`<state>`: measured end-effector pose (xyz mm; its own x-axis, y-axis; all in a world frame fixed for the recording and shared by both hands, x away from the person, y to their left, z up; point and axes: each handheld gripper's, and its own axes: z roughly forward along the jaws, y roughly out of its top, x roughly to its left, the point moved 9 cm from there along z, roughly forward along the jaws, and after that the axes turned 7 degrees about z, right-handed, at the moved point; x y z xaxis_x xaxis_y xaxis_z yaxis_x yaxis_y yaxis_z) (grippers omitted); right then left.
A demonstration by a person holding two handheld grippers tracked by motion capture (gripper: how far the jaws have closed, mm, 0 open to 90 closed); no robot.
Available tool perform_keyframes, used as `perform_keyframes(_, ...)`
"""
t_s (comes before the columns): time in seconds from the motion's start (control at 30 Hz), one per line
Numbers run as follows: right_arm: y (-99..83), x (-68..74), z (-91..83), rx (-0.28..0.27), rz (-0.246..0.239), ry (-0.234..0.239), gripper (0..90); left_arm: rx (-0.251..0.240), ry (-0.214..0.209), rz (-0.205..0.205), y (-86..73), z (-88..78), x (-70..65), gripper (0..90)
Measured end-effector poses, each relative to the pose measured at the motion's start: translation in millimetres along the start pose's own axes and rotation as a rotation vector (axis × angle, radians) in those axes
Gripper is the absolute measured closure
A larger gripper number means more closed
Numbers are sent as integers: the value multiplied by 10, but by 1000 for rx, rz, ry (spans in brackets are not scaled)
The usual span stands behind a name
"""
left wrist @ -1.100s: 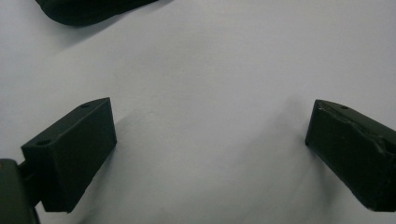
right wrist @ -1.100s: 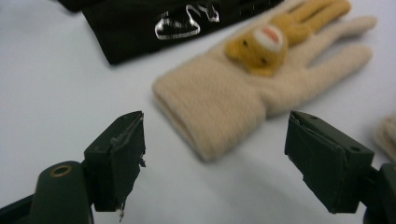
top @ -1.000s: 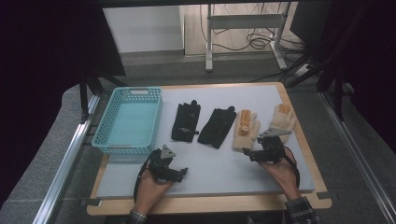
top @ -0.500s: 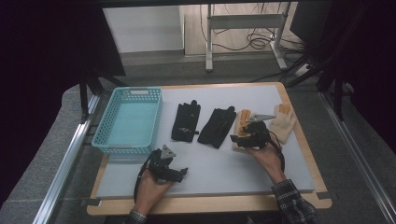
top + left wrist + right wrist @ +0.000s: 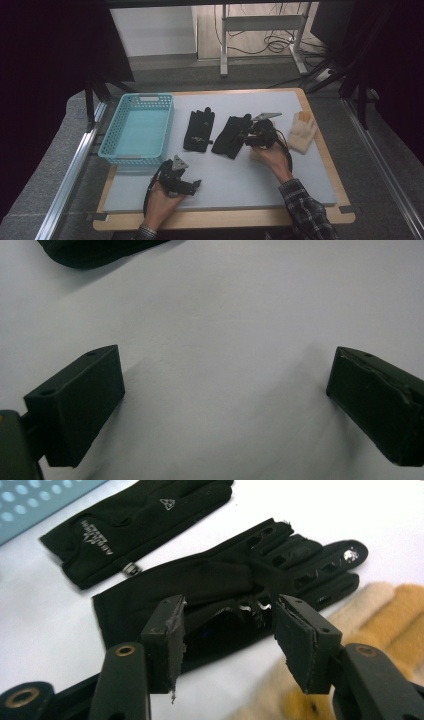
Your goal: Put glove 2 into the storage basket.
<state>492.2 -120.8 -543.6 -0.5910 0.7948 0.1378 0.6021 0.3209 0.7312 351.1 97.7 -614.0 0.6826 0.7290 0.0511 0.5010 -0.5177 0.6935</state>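
Two black gloves lie side by side mid-table, the left one [image 5: 199,130] [image 5: 135,520] and the right one [image 5: 231,136] [image 5: 225,580]. My right gripper [image 5: 252,136] [image 5: 227,625] hovers at the right black glove's near edge. Its jaws have just been closing and stand half apart, with the glove's edge between them and a gap at each pad. A tan glove [image 5: 380,610] lies just right of it, and a cream glove [image 5: 302,131] lies farther right. My left gripper [image 5: 192,186] [image 5: 225,390] rests open over the bare white mat [image 5: 240,315] near the front edge.
A teal plastic basket [image 5: 137,159] [image 5: 30,505] stands at the left of the mat, left of the black gloves. The wooden table edge [image 5: 225,220] runs along the front. A black glove's tip [image 5: 90,250] shows at the top of the left gripper view.
The right hand has moved left, from over the tan gloves to the right black glove, and its jaws have narrowed. The left hand has stayed put.
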Motion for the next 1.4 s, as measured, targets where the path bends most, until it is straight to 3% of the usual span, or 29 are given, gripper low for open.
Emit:
perform_keyframes(0.13, 59, -33, 127, 22, -5, -22, 442, -4, 0, -5, 3, 2, -3, 24)
perform_keyframes(0.17, 76, -43, 192, 31, 3, -29, 383, -3, 0, -5, 3, 2, -2, 24)
perform_keyframes(0.3, 91, -66, 357, 60, 33, -57, 316, -2, 1, -3, 1, 1, 0, 24)
perform_keyframes(0.5, 28, -103, 552, 136, 9, -115, 330, 0, -1, 0, 0, 0, 0, 24)
perform_keyframes(0.57, -3, -115, 611, 153, -9, -121, 393, 0, 0, 0, 0, -1, 0, 24)
perform_keyframes(0.6, -3, -115, 611, 153, -9, -121, 393, 0, 0, 0, 0, -1, 0, 24)
perform_keyframes(0.63, -11, -106, 611, 155, -22, -104, 508, 0, 0, 0, 0, -1, 0, 24)
perform_keyframes(0.67, -11, -106, 611, 155, -22, -104, 508, 0, 0, 0, 0, -1, 0, 24)
perform_keyframes(0.7, -13, -96, 611, 146, -28, -98, 612, -1, 0, 0, 0, 0, -1, 24)
perform_keyframes(0.77, -12, -97, 605, 150, -32, -116, 716, -1, 0, 0, 0, 0, -1, 24)
perform_keyframes(0.8, -12, -97, 605, 150, -32, -116, 716, -1, 0, 0, 0, 0, -1, 24)
perform_keyframes(0.83, -11, -91, 604, 150, -31, -108, 825, -1, 0, 0, 0, 0, -1, 24)
perform_keyframes(1.1, 26, -93, 529, 118, -26, -69, 851, -3, 0, -5, 3, 2, -3, 24)
perform_keyframes(1.4, 183, 120, 110, 56, -63, 22, 852, -4, 1, -4, 2, 2, -1, 24)
